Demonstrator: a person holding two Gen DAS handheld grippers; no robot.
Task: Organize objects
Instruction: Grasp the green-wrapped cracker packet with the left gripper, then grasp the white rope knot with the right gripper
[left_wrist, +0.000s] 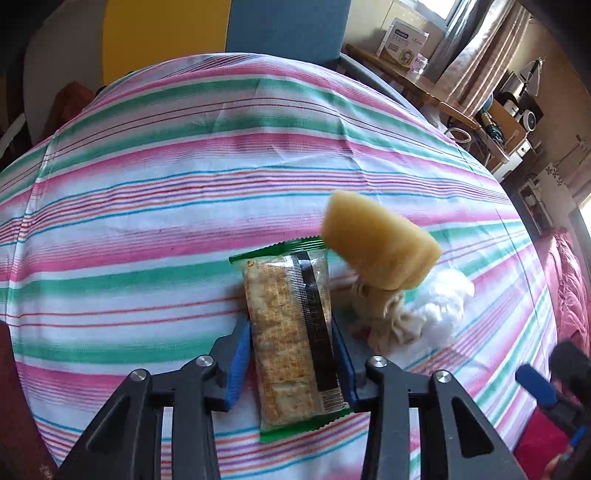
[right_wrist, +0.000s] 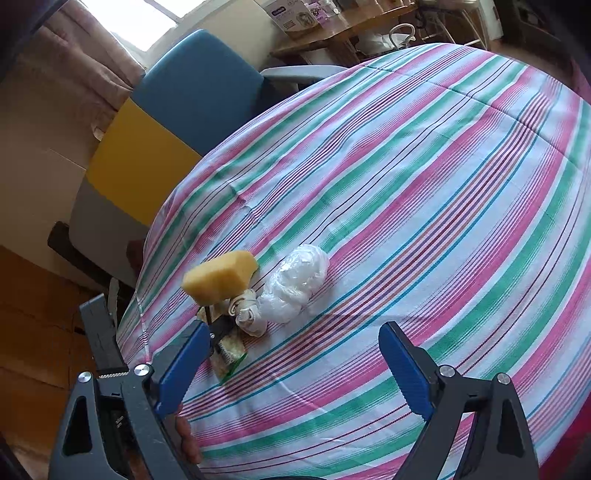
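Note:
A cracker packet with green ends lies lengthwise on the striped tablecloth, and my left gripper is shut on it, blue pads pressing both long sides. Just right of it a yellow sponge stands tilted and blurred over a cream rope bundle, beside a crumpled white plastic bag. In the right wrist view the sponge, rope bundle, bag and packet cluster near the table's left edge. My right gripper hovers open nearer than them, with nothing between its fingers.
A blue chair and a yellow panel stand beyond the far table edge. A wooden desk with a box on it is at the back right. Red fabric lies off the right side. A hand shows under my right gripper.

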